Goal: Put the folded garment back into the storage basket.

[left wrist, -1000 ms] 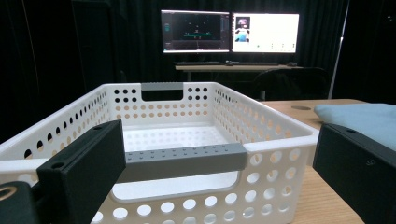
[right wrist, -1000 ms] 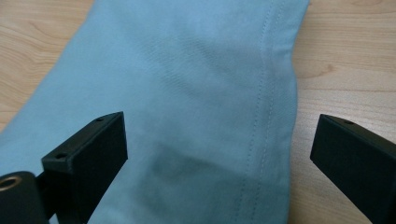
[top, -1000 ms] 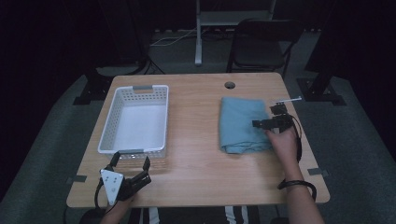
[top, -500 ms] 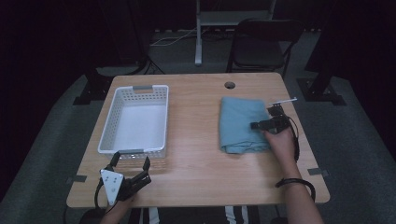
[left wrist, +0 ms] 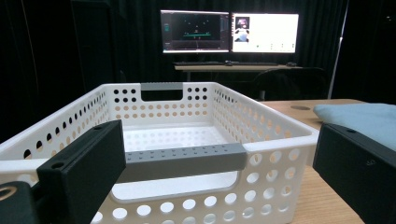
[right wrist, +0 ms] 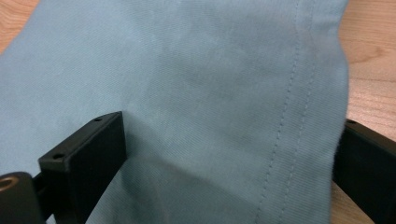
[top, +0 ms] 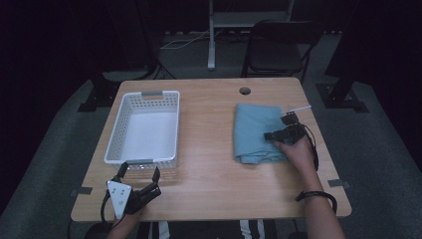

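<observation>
right claw (top: 276,134) advanced onto cloth (top: 256,130), jaws apart.

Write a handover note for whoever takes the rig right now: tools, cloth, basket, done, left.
Right tool: open, jaws straddling the right hemmed edge of the folded blue cloth; one jaw on the fabric, the other at its edge, not yet closed.
Left tool: open, holding nothing, at the near end of the white basket.
Cloth lies folded on the table, right of the basket.
Done: right tool is placed at the cloth.
Left: probably close on it, lift and carry it into the basket.
</observation>
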The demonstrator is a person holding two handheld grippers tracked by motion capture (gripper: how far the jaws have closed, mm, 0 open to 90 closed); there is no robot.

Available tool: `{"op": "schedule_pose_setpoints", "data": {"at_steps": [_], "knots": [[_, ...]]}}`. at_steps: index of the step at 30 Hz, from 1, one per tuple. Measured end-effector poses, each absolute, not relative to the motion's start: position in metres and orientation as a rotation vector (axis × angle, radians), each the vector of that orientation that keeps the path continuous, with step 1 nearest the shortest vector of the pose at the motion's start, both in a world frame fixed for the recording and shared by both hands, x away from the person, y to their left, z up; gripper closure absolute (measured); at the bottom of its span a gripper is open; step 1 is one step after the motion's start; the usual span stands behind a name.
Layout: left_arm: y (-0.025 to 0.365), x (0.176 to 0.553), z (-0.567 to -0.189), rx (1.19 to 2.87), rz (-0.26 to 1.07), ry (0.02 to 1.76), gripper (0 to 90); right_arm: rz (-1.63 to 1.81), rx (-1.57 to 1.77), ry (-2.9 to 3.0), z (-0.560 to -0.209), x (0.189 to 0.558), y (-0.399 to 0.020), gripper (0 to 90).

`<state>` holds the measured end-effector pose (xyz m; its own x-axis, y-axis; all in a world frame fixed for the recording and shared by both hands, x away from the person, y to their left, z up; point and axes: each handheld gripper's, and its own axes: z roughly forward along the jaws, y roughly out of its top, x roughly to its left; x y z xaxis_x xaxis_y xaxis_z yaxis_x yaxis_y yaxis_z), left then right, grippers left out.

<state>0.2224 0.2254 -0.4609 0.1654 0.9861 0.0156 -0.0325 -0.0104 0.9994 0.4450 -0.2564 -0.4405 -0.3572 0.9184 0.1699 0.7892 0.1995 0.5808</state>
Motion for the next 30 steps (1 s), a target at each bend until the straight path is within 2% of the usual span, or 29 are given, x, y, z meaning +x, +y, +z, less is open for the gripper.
{"op": "schedule_pose_setpoints", "data": {"at_steps": [1, 2, 3, 4, 10, 17, 30], "knots": [[0.225, 0.222, -0.461, 1.270, 1.110, 1.057, 3.8, 0.882, 1.634, 2.264, -0.440, 0.445, -0.256, 4.2], [0.225, 0.222, -0.461, 1.269, 1.110, 1.057, 3.8, 0.873, 1.628, 2.276, -0.439, 0.445, -0.256, 12.2], [0.225, 0.222, -0.461, 1.270, 1.110, 1.057, 3.8, 0.894, 1.622, 2.302, -0.436, 0.444, -0.256, 28.1], [0.225, 0.222, -0.461, 1.270, 1.110, 1.057, 3.8, 0.936, 1.640, 2.328, -0.433, 0.444, -0.257, 35.3], [0.225, 0.222, -0.461, 1.269, 1.110, 1.057, 3.8, 1.006, 1.661, 2.351, -0.434, 0.442, -0.258, 57.6], [0.225, 0.222, -0.461, 1.268, 1.110, 1.057, 3.8, 1.126, 1.702, 2.364, -0.437, 0.443, -0.267, 68.9], [0.225, 0.222, -0.461, 1.267, 1.110, 1.057, 3.8, 1.488, 1.747, 2.327, -0.433, 0.435, -0.278, 72.5]]}}
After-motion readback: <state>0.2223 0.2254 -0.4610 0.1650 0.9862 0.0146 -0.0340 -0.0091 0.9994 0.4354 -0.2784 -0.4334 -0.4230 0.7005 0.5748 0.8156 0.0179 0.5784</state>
